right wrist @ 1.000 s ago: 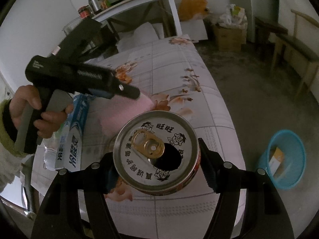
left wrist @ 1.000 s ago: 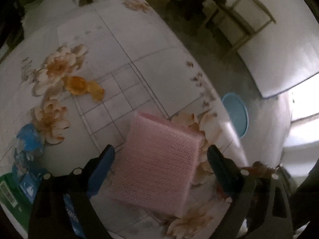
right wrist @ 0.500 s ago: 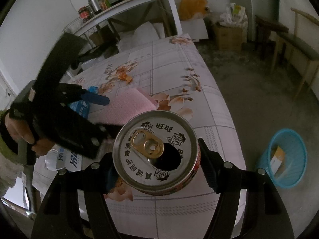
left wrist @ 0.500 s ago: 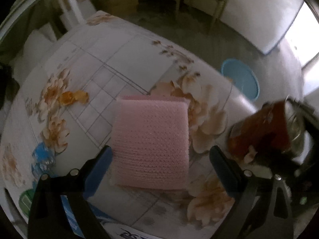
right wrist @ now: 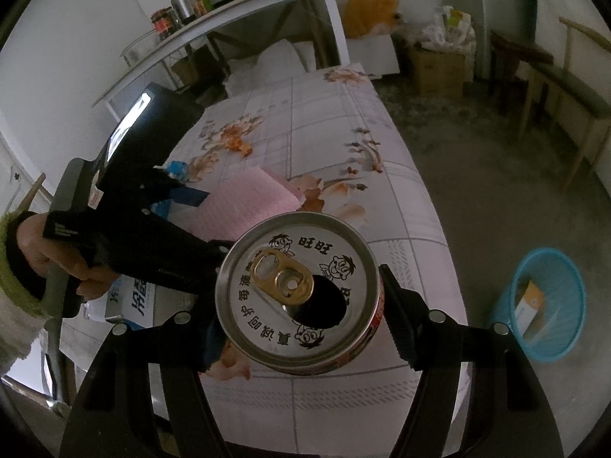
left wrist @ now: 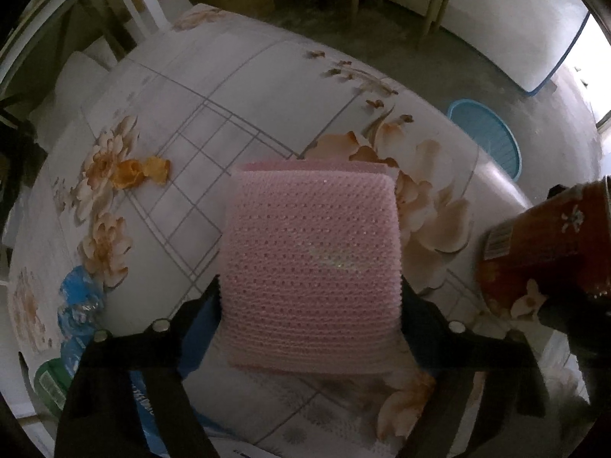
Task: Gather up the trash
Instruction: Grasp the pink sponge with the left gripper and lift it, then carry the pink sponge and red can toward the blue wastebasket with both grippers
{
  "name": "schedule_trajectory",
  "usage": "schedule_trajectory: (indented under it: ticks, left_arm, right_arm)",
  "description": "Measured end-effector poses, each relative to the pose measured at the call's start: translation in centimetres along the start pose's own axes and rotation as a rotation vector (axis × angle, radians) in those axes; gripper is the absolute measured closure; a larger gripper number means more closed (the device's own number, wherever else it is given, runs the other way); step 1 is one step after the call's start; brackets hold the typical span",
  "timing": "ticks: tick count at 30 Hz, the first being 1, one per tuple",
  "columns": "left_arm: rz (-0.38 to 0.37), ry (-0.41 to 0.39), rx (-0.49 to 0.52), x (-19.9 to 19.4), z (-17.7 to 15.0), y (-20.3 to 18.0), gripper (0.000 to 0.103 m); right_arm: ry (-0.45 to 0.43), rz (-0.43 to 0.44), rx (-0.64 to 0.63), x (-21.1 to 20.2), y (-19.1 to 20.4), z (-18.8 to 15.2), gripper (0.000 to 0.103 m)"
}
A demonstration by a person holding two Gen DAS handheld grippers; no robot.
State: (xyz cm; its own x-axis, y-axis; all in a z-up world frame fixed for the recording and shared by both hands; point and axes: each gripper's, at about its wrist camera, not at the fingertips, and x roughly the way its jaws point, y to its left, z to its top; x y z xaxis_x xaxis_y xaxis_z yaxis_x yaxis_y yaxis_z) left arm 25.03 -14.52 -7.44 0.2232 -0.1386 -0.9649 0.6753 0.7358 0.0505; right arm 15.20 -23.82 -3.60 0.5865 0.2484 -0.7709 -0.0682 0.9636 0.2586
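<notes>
Left wrist view: left gripper (left wrist: 311,301) closing around a pink foam pad (left wrist: 311,267) on the floral table (left wrist: 248,87); beside the pad, right gripper (right wrist: 301,299) clamps an opened can (right wrist: 298,294).

A foam pad (left wrist: 311,263) is lying on the tabletop (left wrist: 267,87), sitting between the closing fingers of the left tongs (left wrist: 310,305). A piece of peel (left wrist: 143,171) is lying to its far left, and a crumpled wrapper (left wrist: 78,301) is sitting at the near left edge. A can (right wrist: 299,295) is being held upright in the right tongs (right wrist: 301,301), right of the pad. A waste basket (right wrist: 542,301) is standing on the floor (right wrist: 496,175) to the tabletop's right, with a box (right wrist: 529,299) lying in it
</notes>
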Motion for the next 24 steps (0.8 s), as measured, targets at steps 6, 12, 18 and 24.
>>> schedule_trajectory:
  ticks: [6, 12, 18, 24]
  left_arm:
    - [0.05, -0.02, 0.021, -0.2, 0.0, -0.5, 0.024]
    - [0.066, -0.068, 0.026, -1.6, -0.4, -1.1, 0.025]
    - [0.1, -0.098, 0.034, -2.7, -1.1, -1.9, 0.025]
    - [0.147, -0.135, 0.058, -4.1, -1.4, -2.6, 0.025]
  right_arm:
    - [0.017, -0.004, -0.004, 0.2, 0.0, -0.1, 0.034]
    - [0.019, -0.009, 0.001, 0.0, -0.3, -0.4, 0.033]
    - [0.016, -0.013, -0.001, -0.1, -0.5, -0.5, 0.033]
    - [0.001, -0.022, 0.008, -0.3, -0.8, -0.5, 0.035]
